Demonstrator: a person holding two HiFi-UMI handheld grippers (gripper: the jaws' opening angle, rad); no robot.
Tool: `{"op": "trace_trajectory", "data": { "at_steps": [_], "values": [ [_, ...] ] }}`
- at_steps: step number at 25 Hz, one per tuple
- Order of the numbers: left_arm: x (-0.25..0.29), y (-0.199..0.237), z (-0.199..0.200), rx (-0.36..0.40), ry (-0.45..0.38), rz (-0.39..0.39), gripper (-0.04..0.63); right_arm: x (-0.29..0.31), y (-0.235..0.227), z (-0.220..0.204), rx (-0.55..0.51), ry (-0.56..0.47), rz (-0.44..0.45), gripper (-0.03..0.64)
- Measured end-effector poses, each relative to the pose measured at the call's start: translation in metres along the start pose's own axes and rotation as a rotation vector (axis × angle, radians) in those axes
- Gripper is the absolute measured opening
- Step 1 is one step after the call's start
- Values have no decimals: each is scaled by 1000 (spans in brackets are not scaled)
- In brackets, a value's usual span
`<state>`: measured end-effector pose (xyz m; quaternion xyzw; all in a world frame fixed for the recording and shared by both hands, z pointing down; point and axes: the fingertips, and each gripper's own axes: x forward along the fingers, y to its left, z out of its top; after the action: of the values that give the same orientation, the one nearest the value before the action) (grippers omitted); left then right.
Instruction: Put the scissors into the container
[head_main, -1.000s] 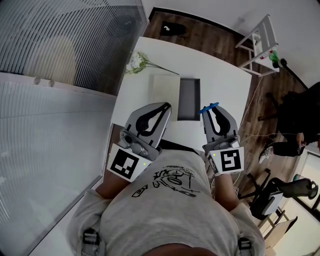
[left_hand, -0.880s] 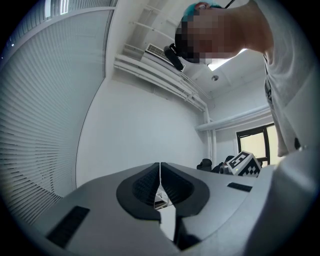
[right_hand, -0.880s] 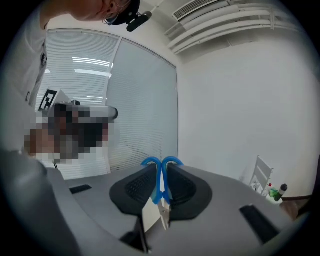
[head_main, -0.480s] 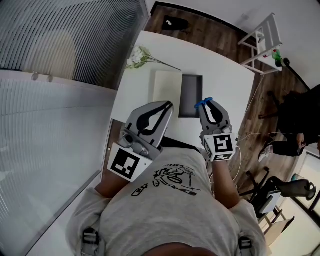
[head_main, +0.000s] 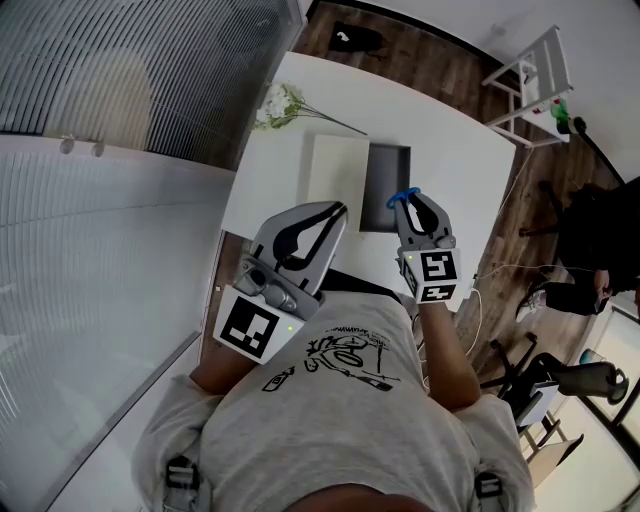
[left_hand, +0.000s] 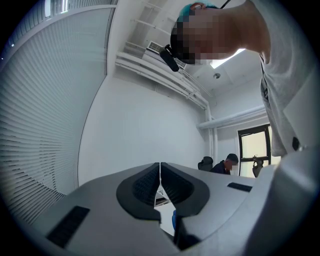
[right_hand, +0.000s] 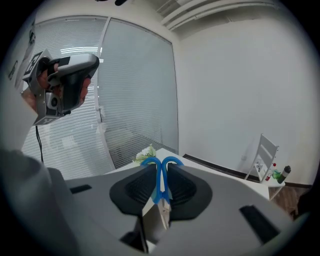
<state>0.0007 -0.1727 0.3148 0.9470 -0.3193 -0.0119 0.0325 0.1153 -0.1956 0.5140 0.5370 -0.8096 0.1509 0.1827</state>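
Looking down from your head, you have the right gripper (head_main: 405, 200) clamped on the scissors (head_main: 402, 194) — their blue handles poke out past its tips and show against the near end of the dark container (head_main: 388, 165) on the white table (head_main: 455, 150). A pale board (head_main: 335, 180) lies against the container's left side, and a sprig of flowers (head_main: 278, 103) rests at the table's far left. Your left gripper (head_main: 334, 211) hangs near you, by the board's near end.

From the left gripper view, its jaws meet with nothing between them, aimed up at a white wall (left_hand: 140, 125); a seated person (left_hand: 227, 164) shows far off at the right.

From the right gripper view, the jaws press on the scissors — blue loops beyond the tips, metal blades running back toward the camera. Past them you see the flowers and the table's far edge, with a white rack (right_hand: 265, 152) at the far right.
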Motion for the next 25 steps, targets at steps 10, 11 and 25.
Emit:
{"op": "trace_trajectory", "data": {
  "at_steps": [10, 11, 25],
  "values": [
    [-3, 6, -9, -8, 25, 15, 25, 30, -6, -42, 35, 76, 4, 77],
    [-3, 6, -9, -8, 25, 16, 25, 32, -7, -46, 33, 84, 3, 77],
    [-4, 13, -11, -29, 26, 43, 25, 66, -17, -87, 104, 169, 10, 77]
  ]
}}
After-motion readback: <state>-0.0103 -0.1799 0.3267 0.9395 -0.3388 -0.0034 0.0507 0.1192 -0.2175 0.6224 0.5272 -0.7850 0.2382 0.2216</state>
